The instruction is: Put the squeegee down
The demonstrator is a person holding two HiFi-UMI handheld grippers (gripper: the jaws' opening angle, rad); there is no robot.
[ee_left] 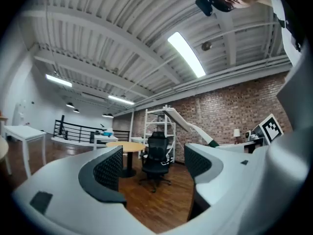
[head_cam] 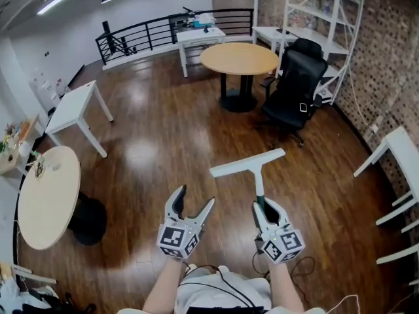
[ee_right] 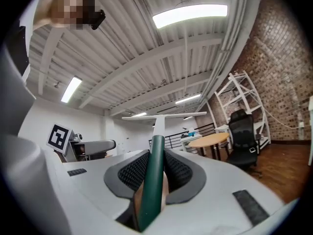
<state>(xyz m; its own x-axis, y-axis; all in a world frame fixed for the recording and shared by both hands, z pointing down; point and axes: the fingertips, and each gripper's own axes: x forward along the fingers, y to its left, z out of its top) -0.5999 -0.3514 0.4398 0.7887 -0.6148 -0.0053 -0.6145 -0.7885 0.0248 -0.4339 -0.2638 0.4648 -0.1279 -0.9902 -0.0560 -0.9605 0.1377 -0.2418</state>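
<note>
Two grippers side by side, both pointing level above the wooden floor [head_cam: 157, 142]. Left gripper [head_cam: 196, 198]: jaws apart, nothing between them (the office chair [ee_left: 157, 153] and round table [ee_left: 128, 146] show through the gap). Right gripper [head_cam: 266, 205]: jaws clamped on the green handle of the squeegee [head_cam: 252, 164]. Its white blade is out front, in the air, seemingly about level (pale against the ceiling).

The left arm [head_cam: 163, 285] and right arm [head_cam: 285, 288] reach in from 6 o'clock in the head view. The left gripper [head_cam: 195, 199] is at 9 o'clock from the right gripper [head_cam: 265, 206]. Both point flat, toward 12 o'clock. The left jaws are wide apart with nothing inside. The right jaws squeeze the squeegee [head_cam: 247, 163] by its handle.
</note>
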